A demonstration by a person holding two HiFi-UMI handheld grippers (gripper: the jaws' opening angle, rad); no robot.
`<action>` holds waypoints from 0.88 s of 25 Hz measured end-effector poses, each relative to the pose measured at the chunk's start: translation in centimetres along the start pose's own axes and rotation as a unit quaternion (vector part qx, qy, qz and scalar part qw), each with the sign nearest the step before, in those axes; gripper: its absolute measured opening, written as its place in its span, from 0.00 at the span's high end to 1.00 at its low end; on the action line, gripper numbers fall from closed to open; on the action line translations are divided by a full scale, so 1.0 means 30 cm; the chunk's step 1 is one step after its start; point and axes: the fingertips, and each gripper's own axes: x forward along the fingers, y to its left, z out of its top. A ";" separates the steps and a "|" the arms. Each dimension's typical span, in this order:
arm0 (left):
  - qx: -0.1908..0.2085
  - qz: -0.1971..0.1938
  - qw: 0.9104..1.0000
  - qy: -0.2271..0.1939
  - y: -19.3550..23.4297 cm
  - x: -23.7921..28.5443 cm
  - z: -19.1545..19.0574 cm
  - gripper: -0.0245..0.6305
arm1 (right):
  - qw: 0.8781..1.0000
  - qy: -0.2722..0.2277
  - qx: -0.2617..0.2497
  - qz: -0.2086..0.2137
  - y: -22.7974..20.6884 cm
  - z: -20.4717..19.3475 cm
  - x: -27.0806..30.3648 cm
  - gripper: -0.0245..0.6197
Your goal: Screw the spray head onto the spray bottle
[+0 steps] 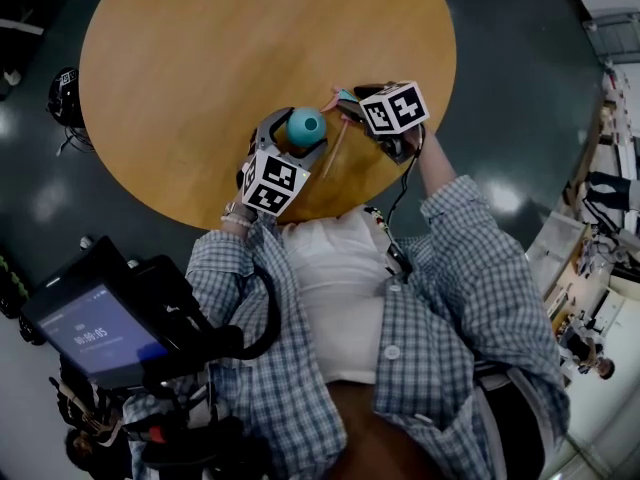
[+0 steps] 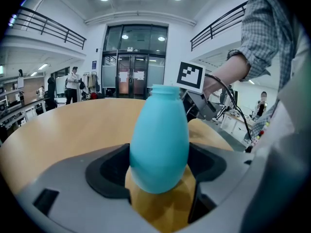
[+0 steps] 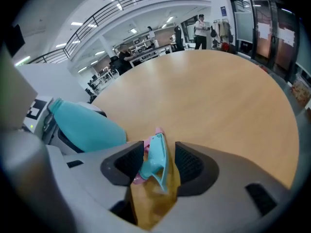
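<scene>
I'm risking a dropped spray head (image 3: 156, 157) beside the bottle.
My left gripper (image 2: 159, 166) is clamping the spray bottle (image 2: 159, 140) upright over the table (image 3: 209, 91). My right gripper (image 3: 158, 163) is standing wide around the head without pinching it, so it's liable to tip out.

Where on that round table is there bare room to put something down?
Nearly all of the table is bare: its whole far half and both sides. Only the near edge is crowded, where the left gripper holds the bottle beside the right gripper and spray head.
</scene>
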 end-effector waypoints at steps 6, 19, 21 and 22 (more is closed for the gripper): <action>-0.003 0.002 1.000 -0.001 0.000 -0.007 -0.003 0.38 | 1.000 0.006 -0.004 0.015 0.014 -0.009 0.018 0.69; -0.008 -0.003 1.000 -0.003 0.010 0.031 0.002 0.38 | 0.993 -0.057 -0.075 -0.064 0.019 0.038 -0.042 0.77; -0.009 -0.003 1.000 -0.002 0.012 0.034 -0.004 0.38 | 0.990 -0.075 -0.088 -0.081 0.017 0.064 -0.074 0.77; -0.010 -0.003 1.000 -0.002 0.014 0.036 -0.007 0.38 | 0.988 -0.086 -0.093 -0.092 0.013 0.085 -0.098 0.77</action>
